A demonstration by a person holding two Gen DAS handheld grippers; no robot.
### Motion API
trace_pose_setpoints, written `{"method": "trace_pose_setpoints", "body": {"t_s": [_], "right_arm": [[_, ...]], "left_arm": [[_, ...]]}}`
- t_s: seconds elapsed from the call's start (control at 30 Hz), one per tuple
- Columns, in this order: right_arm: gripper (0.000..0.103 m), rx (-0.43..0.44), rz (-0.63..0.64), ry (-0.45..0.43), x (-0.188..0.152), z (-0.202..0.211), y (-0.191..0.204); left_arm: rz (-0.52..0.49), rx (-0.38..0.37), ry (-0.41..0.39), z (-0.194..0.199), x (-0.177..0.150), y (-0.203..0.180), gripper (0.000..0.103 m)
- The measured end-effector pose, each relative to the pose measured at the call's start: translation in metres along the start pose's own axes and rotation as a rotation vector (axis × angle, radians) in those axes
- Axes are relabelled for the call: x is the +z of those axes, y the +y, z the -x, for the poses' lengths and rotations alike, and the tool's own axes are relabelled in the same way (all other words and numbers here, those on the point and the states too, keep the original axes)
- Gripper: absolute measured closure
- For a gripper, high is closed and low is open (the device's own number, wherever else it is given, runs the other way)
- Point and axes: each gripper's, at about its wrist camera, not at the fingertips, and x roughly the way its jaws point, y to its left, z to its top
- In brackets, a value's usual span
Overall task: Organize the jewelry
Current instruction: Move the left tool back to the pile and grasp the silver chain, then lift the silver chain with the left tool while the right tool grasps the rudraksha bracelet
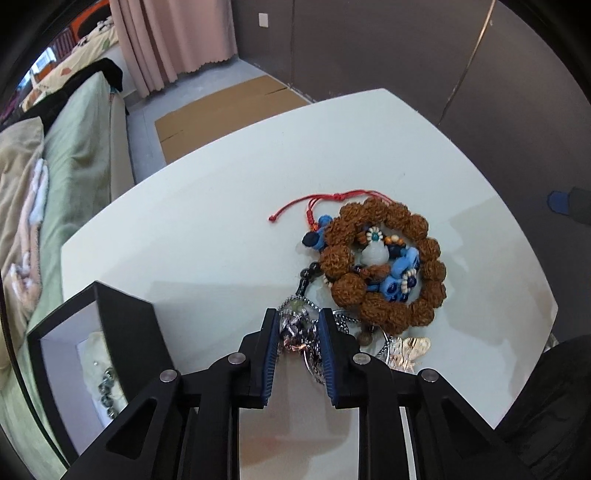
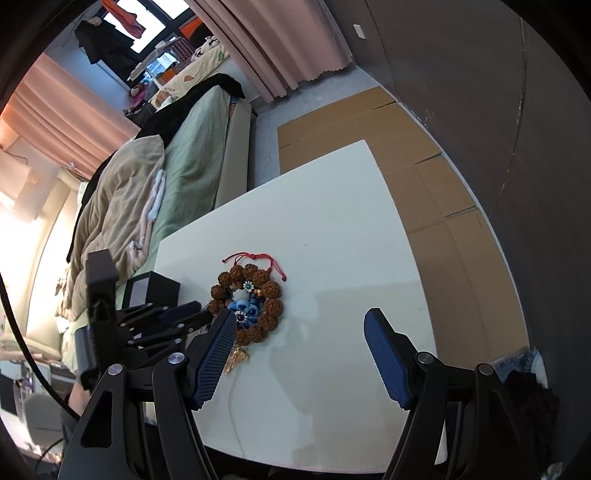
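Left claw (image 1: 298, 321) astride chain tangle (image 1: 297, 332)

- Dark brown wall (image 2: 461, 74); pink curtains (image 1: 177, 40) hung.
- Grey floor (image 2: 332, 92), cardboard sheets (image 2: 417, 166) laid flat.
- Bed (image 2: 192, 158), green sheet, beige blanket.
- Bright window (image 2: 147, 33).
- White surface (image 1: 221, 206).

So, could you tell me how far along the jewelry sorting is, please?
Done: a few beads already lie in the black box. In hand: the left tool has silver chains between its pads. Left: the brown bracelet, blue beads and gold piece on the table.
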Motion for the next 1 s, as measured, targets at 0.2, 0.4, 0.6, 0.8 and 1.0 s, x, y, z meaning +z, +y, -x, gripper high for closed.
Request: {"method": "trace_pose_setpoints", "body": {"t_s": [0.2,0.4,0.6,0.8,1.0], "right_arm": [[0.031,0.006,0.022,0.030,-0.001,-0.011,0.006],[0.031,0.011,0.035,0.075,-0.004,-0.032,0.016],[0.031,0.007,0.035,0.117,-0.007,-0.055,0.024],[0.044,-0.029,0.042,0.131,-0.008,-0.075,0.034],[0.061,-0.062,0.032,0.171,-0.005,-0.098,0.040]], "left_arm": [[0.043,-0.071,0.016,-0.005,0.002,0.010,0.082],[0.082,-0.137,-0.035,0.016,0.002,0.018,0.098],[0.090,-0.164,-0.100,0.041,0.003,0.017,0.098],[0.108,-0.155,-0.184,0.071,0.002,0.025,0.098],[0.142,-0.117,-0.270,0.106,0.001,0.043,0.098]]}}
